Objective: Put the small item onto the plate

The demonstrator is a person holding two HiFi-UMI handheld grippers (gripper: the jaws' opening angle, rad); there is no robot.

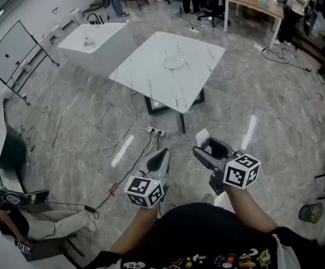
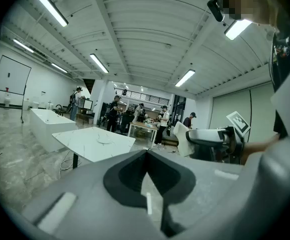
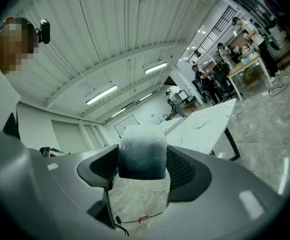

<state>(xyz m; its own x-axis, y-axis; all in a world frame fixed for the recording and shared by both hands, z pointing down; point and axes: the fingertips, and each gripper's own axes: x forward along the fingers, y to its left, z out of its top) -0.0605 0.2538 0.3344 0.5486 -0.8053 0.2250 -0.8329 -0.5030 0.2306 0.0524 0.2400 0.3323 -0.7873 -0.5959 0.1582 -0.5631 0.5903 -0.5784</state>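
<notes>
- The right gripper (image 3: 142, 160) is clamped on the small item (image 3: 141, 145) — a pale, rounded block squeezed between its dark pads, well short of the table (image 1: 145, 80).
- The left gripper (image 2: 146, 153) has its jaws pressed together with nothing between them, also well short of the table.
- The plate (image 1: 175, 63) sits near the middle of the table — far from the block.

A white marble worktop (image 1: 151, 86) stands on a grey tiled floor (image 1: 258, 100). Left of it is a white island (image 1: 87, 41) with a black tap (image 1: 95, 19), and a whiteboard (image 1: 10, 50) further left. A power strip (image 1: 156, 131) and loose cables (image 1: 120, 144) lie on the floor near the worktop's legs. People (image 1: 288, 13) stand by a wooden table (image 1: 255, 3) at the back.
</notes>
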